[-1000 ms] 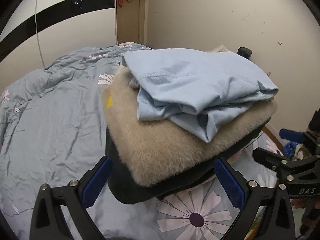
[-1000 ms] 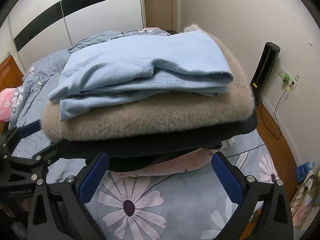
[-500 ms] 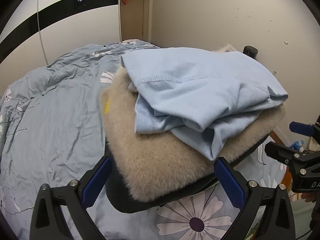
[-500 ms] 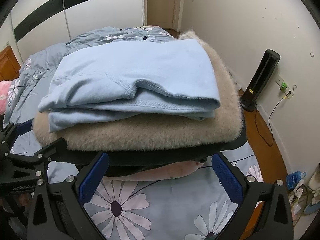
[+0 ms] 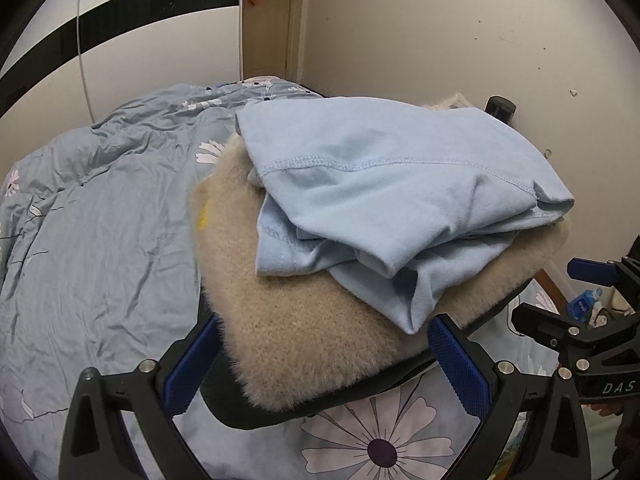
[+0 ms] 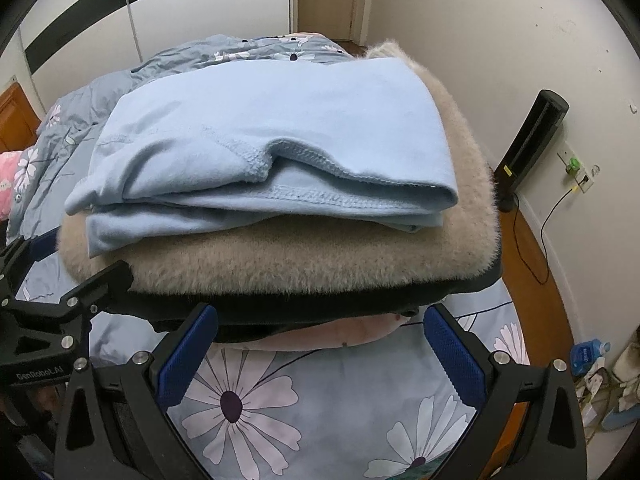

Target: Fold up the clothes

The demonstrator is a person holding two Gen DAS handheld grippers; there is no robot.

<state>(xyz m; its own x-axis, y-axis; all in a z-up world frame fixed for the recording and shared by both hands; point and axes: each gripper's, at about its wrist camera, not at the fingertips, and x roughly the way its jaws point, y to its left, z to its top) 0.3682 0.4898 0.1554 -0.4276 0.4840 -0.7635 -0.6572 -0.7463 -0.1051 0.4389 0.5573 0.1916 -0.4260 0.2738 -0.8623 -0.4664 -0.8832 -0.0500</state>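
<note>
A stack of folded clothes lies on the flowered bed cover (image 5: 100,240). On top is a light blue garment (image 5: 400,184) (image 6: 280,128). Under it come a fuzzy beige sweater (image 5: 312,340) (image 6: 300,256), a black garment (image 6: 320,304) and a pink one (image 6: 340,332). My left gripper (image 5: 324,352) is open, its blue pads (image 5: 192,364) either side of the stack's near corner. My right gripper (image 6: 320,332) is open too, straddling the stack's lower layers from the other side. Each gripper shows in the other's view, the right gripper (image 5: 580,320) and the left gripper (image 6: 60,292) close beside the stack.
A black tower appliance (image 6: 532,148) stands by the right wall near a socket with a cable (image 6: 576,172). A blue bottle (image 6: 588,356) and clutter lie on the wooden floor. A pink item (image 6: 8,184) sits at the far left. A wardrobe with a black stripe (image 5: 120,20) is behind the bed.
Both views have risen and come closer to the stack, so more of its top shows. The jaws stayed open and the stack kept its shape.
</note>
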